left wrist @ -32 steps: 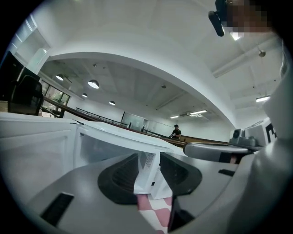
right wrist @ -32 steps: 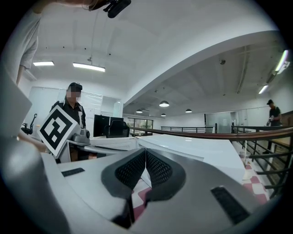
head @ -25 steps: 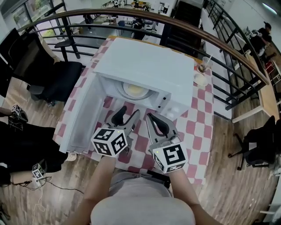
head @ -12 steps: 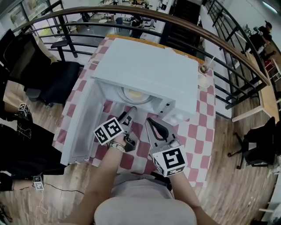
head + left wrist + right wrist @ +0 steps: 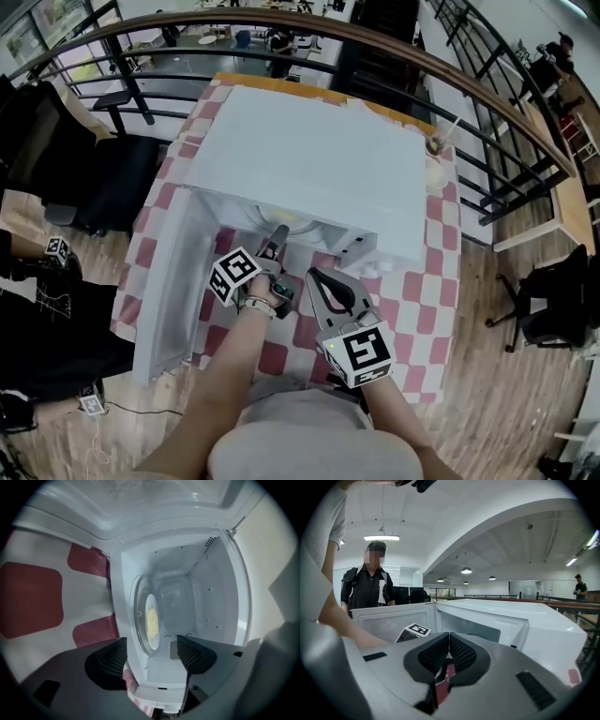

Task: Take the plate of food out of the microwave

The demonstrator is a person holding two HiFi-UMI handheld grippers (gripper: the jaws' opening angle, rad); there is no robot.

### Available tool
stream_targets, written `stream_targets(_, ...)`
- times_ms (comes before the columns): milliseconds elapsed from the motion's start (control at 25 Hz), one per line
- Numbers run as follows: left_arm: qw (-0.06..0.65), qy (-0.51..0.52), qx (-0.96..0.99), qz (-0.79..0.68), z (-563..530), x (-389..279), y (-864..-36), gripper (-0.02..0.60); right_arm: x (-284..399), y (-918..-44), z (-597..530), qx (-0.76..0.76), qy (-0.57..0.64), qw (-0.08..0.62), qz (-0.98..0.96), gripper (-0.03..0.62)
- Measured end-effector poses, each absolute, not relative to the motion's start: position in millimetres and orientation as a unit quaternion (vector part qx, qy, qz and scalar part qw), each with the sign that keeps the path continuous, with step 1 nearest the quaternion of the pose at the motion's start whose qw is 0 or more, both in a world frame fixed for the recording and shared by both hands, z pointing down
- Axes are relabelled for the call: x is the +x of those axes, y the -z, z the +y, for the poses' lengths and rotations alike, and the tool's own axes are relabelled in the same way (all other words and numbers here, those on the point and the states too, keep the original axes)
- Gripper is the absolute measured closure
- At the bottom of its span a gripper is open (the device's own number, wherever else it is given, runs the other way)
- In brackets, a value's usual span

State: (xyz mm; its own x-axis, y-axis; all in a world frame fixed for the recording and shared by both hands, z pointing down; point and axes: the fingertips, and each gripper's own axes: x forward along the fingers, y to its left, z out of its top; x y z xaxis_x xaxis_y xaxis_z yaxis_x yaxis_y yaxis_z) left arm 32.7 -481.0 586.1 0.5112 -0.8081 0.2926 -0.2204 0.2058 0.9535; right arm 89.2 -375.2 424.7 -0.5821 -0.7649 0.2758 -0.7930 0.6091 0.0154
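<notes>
Reaching in is the stage I've got to. The white box microwave (image 5: 309,159) stands on the red-and-white chequered tabletop (image 5: 427,272) with its door (image 5: 173,281) already swung open at 9 o'clock, so that step is done. The pale round plate of yellow food (image 5: 151,620) still sits untouched on the glass turntable (image 5: 137,613) inside the cavity.

My left claw (image 5: 278,240) is at the cavity mouth, jaws spread wide with nothing between them, and the plate lies ahead at 12 o'clock. My right claw (image 5: 315,277), at 4 o'clock of the left, has its jaws pressed together on nothing and waits outside. As I judge it, what's left is to grip the rim, draw the plate out and set it down.

Against a second ago, the left claw has dropped, rolled onto its side and come closer to the opening, and its jaws have just been opening. The right has shifted only a little.
</notes>
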Motion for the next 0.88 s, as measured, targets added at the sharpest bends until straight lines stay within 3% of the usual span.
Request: stream_targets(880,0.661,0.132,0.419,-0.608,-504.9,29.6,-622.9,0.276,112.4,-442.1,-394.1,0.465,-0.078,0.136,-0.872,0.568)
